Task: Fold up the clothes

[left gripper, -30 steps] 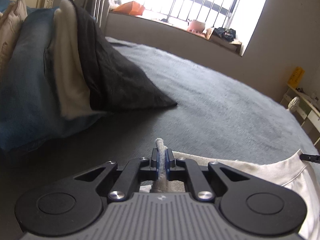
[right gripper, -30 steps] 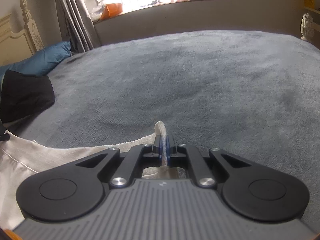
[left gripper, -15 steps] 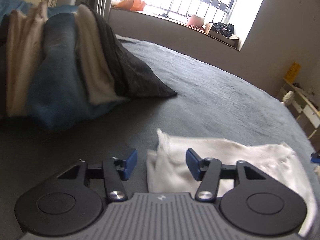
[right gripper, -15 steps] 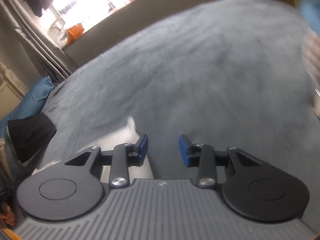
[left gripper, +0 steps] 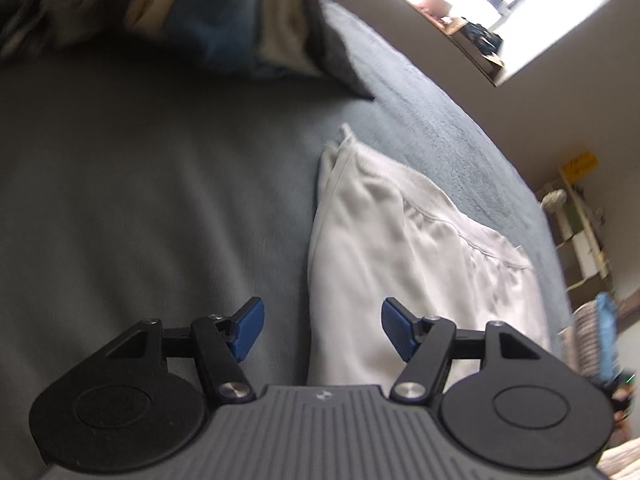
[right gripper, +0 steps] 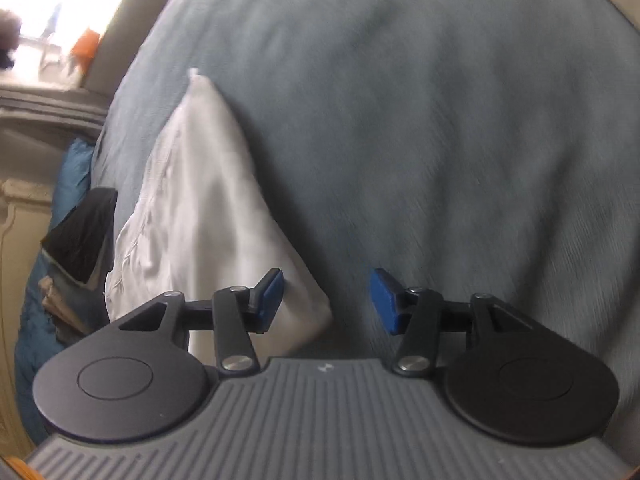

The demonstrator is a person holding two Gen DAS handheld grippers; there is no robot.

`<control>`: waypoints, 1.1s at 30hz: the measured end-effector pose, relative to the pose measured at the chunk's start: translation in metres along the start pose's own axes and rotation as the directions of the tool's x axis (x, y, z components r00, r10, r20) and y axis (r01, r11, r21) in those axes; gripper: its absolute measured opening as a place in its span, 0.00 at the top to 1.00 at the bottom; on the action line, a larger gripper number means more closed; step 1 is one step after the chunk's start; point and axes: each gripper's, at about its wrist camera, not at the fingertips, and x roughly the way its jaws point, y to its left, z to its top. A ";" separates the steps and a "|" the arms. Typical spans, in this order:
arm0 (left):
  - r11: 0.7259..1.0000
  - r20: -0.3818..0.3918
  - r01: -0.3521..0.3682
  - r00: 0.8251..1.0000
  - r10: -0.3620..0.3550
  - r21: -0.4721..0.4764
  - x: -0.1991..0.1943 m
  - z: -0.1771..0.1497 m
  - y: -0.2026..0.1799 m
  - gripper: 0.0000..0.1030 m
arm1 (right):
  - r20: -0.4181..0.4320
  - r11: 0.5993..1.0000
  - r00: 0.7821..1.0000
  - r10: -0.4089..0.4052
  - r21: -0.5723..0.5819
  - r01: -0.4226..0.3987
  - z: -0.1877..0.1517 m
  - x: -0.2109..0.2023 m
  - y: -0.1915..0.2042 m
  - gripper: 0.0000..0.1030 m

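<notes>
A white garment lies folded on the grey-blue bedspread. In the left wrist view its near end runs under the gap of my left gripper, whose jaws are opening; the blue pads touch nothing. In the right wrist view the same white garment stretches away at the left over the bedspread. My right gripper hovers over the garment's near corner, its jaws opening, with only cloth and bedspread below the gap. Neither gripper holds anything.
A stack of folded clothes, blue, cream and dark, sits at the far left of the bed; it also shows as a dark and blue clothes pile. A bright window and sill lie beyond. Shelves stand at the right.
Both grippers were shut on white cloth edges a second ago; both have let go, opened and pulled back with a roll. The garment now lies flat on the bed.
</notes>
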 end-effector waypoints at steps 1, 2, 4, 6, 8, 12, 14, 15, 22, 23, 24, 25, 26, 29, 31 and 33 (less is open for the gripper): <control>0.999 -0.008 0.014 1.000 -0.015 -0.031 -0.002 -0.005 0.005 0.36 | 0.001 0.999 1.000 0.017 0.031 -0.017 -0.004 -0.002 -0.004 0.53; 0.998 -0.013 0.028 1.000 -0.029 -0.059 -0.003 -0.010 0.009 0.36 | 0.001 0.997 0.999 0.035 0.062 -0.035 -0.009 -0.003 -0.008 0.53; 0.992 -0.029 0.060 0.998 -0.064 -0.113 -0.001 -0.020 0.015 0.36 | 0.003 0.988 0.997 0.081 0.133 -0.081 -0.019 -0.006 -0.016 0.53; 0.980 -0.036 0.105 0.993 -0.112 -0.167 -0.001 -0.030 0.022 0.36 | 0.005 0.968 0.991 0.136 0.210 -0.134 -0.029 -0.004 -0.024 0.53; 0.962 -0.033 0.150 0.986 -0.161 -0.228 -0.003 -0.041 0.029 0.36 | 0.009 0.945 0.984 0.177 0.279 -0.173 -0.039 -0.001 -0.031 0.53; 0.911 -0.013 0.219 0.971 -0.239 -0.350 0.003 -0.060 0.043 0.36 | 0.026 0.911 0.977 0.211 0.358 -0.207 -0.051 0.005 -0.041 0.53; 0.900 -0.003 0.221 0.971 -0.239 -0.376 0.005 -0.069 0.046 0.36 | 0.039 0.896 0.973 0.227 0.382 -0.225 -0.054 0.004 -0.044 0.53; 0.899 0.001 0.218 0.972 -0.235 -0.381 0.006 -0.072 0.047 0.36 | 0.043 0.895 0.973 0.227 0.384 -0.226 -0.055 0.004 -0.044 0.53; 0.883 0.036 0.232 0.971 -0.238 -0.408 0.019 -0.084 0.046 0.36 | 0.097 0.875 0.969 0.226 0.417 -0.246 -0.057 0.002 -0.049 0.53; 0.882 0.044 0.239 0.969 -0.243 -0.407 0.022 -0.083 0.045 0.37 | 0.104 0.872 0.969 0.226 0.422 -0.249 -0.056 0.003 -0.049 0.53; 0.882 0.052 0.246 0.968 -0.246 -0.401 0.026 -0.082 0.043 0.39 | 0.111 0.869 0.968 0.226 0.426 -0.252 -0.056 0.005 -0.049 0.54; 0.885 0.057 0.249 0.967 -0.247 -0.394 0.029 -0.082 0.040 0.44 | 0.118 0.866 0.967 0.226 0.430 -0.255 -0.055 0.007 -0.049 0.54; 0.888 0.060 0.250 0.967 -0.246 -0.386 0.031 -0.081 0.038 0.49 | 0.125 0.864 0.966 0.226 0.432 -0.258 -0.054 0.009 -0.049 0.58; 0.898 0.068 0.227 0.974 -0.218 -0.378 0.036 -0.081 0.035 0.83 | 0.157 0.882 0.964 0.213 0.393 -0.259 -0.050 0.013 -0.044 0.77; 0.894 0.072 0.217 0.976 -0.205 -0.393 0.036 -0.082 0.038 0.87 | 0.176 0.883 0.959 0.224 0.379 -0.276 -0.052 0.015 -0.043 0.92; 0.888 0.087 0.230 0.973 -0.213 -0.398 0.032 -0.083 0.040 0.88 | 0.206 0.890 0.947 0.248 0.337 -0.306 -0.053 0.013 -0.039 0.93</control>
